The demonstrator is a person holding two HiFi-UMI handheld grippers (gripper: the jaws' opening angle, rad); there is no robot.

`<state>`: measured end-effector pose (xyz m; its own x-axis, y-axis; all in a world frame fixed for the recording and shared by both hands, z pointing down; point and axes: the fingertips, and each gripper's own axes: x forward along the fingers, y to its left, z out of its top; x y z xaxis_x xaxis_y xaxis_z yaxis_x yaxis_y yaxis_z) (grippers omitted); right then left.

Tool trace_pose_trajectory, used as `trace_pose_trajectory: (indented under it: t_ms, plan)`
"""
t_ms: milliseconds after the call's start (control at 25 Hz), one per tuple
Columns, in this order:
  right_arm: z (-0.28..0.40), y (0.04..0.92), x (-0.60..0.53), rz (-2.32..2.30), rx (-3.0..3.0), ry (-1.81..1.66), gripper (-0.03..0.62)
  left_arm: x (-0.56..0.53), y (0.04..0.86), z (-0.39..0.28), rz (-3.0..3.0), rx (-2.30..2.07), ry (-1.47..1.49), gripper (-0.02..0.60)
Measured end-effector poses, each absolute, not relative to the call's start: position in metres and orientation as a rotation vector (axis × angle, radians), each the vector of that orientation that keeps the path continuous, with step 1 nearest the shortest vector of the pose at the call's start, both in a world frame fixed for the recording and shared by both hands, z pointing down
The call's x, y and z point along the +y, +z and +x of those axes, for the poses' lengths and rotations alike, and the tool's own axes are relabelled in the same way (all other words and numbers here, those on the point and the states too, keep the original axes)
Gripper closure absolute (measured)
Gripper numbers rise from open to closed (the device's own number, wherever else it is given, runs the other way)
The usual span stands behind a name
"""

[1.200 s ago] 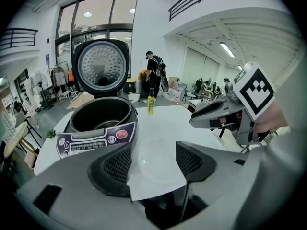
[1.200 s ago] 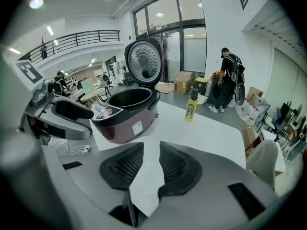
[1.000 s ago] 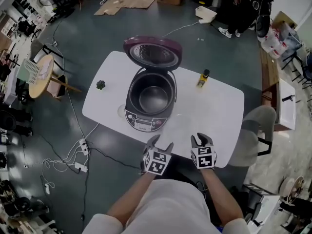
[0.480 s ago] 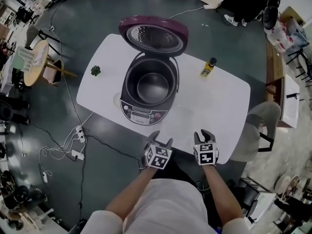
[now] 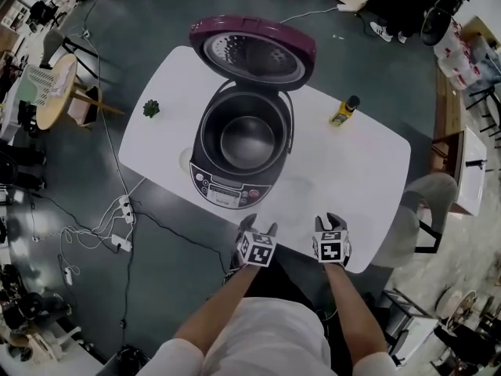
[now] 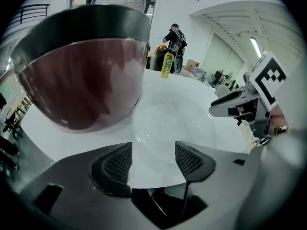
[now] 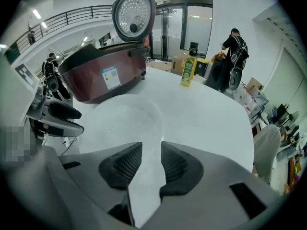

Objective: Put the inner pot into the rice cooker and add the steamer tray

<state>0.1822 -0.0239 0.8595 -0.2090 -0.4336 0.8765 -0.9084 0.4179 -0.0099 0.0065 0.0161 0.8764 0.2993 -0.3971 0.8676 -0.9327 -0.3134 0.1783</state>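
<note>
While both hands are hovering at the near edge of the white table (image 5: 360, 163), the head view is showing the left gripper (image 5: 260, 225) and the right gripper (image 5: 329, 219) side by side, apart from each other, tips pointing toward the rice cooker (image 5: 235, 186). The cooker is standing mid-table with its maroon lid (image 5: 252, 49) tipped fully back. The dark inner pot (image 5: 246, 139) is sitting down inside the body. A yellow bottle (image 5: 344, 110) is standing off to the cooker's right, and a small green object (image 5: 151, 108) is lying near the table's left end.

Left gripper view: the left gripper (image 6: 153, 159) is holding its jaws wide apart with nothing between them; only the table edge is showing through the gap. The rice cooker (image 6: 86, 80) is looming at upper left. A clear round steamer tray (image 6: 168, 114) is lying flat on the table just beside the cooker and ahead of the jaws, untouched. The right gripper (image 6: 240, 104) is showing at the right.

Right gripper view: the right gripper (image 7: 151, 164) is keeping its jaws narrowly apart, having just been opening, and only bare tabletop is showing between them. The steamer tray (image 7: 129, 119) is lying ahead and slightly left, between the jaws and the rice cooker (image 7: 105, 75). The yellow bottle (image 7: 188, 71) is standing beyond, and a person (image 7: 234, 47) is standing in the background.
</note>
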Motion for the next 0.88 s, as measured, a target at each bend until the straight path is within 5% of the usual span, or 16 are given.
trace_pose_trajectory:
  t_ms: [880]
  plan:
    - [0.194,0.887,-0.024,1.174,-1.737,0.766,0.493,0.016,0.898,0.013,1.828,-1.167,1.011,0.403]
